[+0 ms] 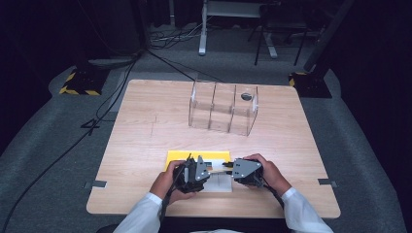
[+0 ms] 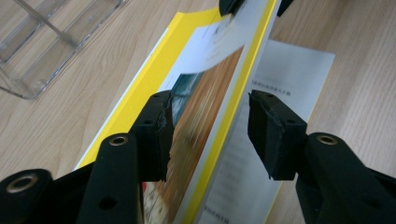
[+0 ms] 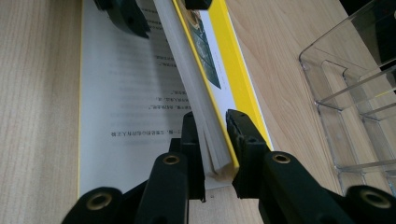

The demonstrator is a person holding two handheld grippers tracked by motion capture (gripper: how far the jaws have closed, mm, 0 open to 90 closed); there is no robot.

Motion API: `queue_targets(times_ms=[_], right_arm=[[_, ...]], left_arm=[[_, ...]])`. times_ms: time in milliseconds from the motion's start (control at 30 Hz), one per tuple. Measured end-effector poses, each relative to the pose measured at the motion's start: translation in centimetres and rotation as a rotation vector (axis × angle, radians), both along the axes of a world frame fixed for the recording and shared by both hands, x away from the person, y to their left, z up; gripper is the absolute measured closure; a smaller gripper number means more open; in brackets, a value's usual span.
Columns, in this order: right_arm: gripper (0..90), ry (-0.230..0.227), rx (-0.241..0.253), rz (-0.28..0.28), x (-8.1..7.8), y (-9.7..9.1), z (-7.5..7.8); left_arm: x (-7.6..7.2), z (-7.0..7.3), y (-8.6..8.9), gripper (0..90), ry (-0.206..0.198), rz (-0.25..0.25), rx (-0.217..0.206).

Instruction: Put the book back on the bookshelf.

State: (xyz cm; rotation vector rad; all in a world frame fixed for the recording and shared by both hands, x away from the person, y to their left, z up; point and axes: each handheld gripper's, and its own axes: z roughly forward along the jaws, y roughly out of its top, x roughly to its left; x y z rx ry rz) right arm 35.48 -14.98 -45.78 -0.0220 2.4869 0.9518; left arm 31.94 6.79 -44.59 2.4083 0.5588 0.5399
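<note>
On table (image 1: 145, 126), yellow book (image 3: 212, 135) clamped in right gripper (image 3: 215, 123), left gripper (image 2: 210, 126) jaws apart.

Light wooden table (image 1: 145, 121) on grey carpet (image 1: 48, 160), black cables (image 1: 111, 92), dark surroundings, white stand base (image 1: 202, 29) behind

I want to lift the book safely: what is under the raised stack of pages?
Under the raised pages lies a flat printed page on the table; the part beneath the stack is hidden.
</note>
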Motion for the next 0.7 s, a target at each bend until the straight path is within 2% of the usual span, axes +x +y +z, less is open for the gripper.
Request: queue_targets(times_ms=[133,200,267,333,433,500,567,600,633,700], right_arm=[[77.9,0.000,0.000,0.001,-0.1,0.1,0.0],[77.6,0.004,0.003,-0.006,-0.2,0.2,0.1],[77.5,0.008,0.004,-0.007,-0.2,0.2,0.0],[77.2,0.007,0.007,-0.007,-0.3,0.2,0.0],[76.0,0.015,0.024,-0.021,-0.2,0.2,0.1],[74.3,0.028,0.038,-0.029,-0.2,0.2,0.1],[68.8,0.059,0.071,-0.034,0.0,0.0,0.2],[60.6,0.091,0.104,-0.035,0.1,-0.3,0.4],[53.7,0.102,0.112,-0.042,0.2,-0.6,0.6],[47.1,0.098,0.120,-0.080,0.3,-1.4,1.0]], left_arm=[[0.1,-0.2,-0.6,49.6,-0.002,0.024,0.002],[0.3,-0.6,-0.7,50.0,-0.021,0.045,0.021],[0.3,-0.7,-0.7,51.5,-0.023,0.051,0.021],[0.4,-0.8,-0.5,59.6,-0.035,0.058,0.027],[0.4,-0.9,-0.4,67.1,-0.042,0.023,0.031],[0.1,-1.0,-0.5,72.8,-0.075,0.006,0.051],[0.2,-1.0,-0.3,75.1,-0.081,-0.001,0.044],[0.2,-0.9,-0.2,76.4,-0.084,0.002,0.035],[0.3,-0.8,-0.1,77.7,-0.090,0.003,0.025],[0.5,-0.5,0.2,79.4,-0.086,0.010,0.004]])
